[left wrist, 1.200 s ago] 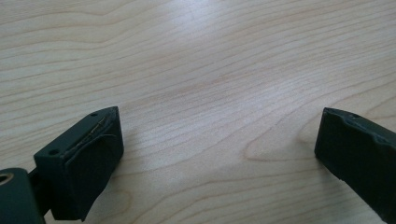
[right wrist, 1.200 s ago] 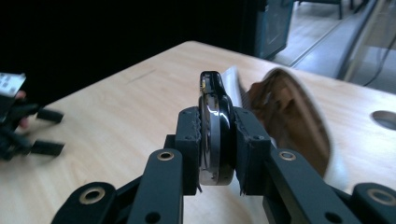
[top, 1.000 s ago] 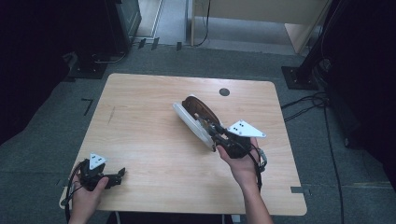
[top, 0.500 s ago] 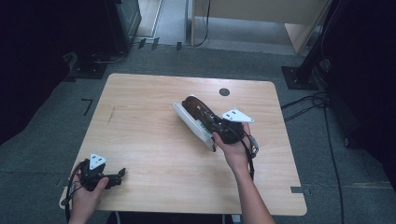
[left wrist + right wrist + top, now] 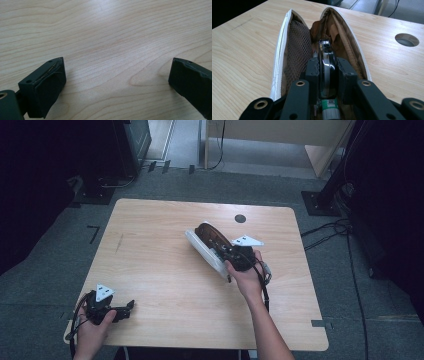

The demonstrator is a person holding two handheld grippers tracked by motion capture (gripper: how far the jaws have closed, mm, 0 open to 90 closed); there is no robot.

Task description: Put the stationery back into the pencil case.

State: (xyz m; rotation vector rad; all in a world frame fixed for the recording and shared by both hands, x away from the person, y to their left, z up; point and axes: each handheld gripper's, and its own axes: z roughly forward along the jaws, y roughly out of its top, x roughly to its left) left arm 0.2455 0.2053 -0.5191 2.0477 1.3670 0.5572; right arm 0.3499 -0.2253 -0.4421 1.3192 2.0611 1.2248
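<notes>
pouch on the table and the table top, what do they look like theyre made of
The pouch looks like soft fabric: brown mesh lining inside, and a white edge that may be a zipper strip or piping. The table looks like light wood or a wood-look laminate, matt, with clear grain lines. The shiny round thing in the right gripper looks like metal or glossy plastic.
</notes>
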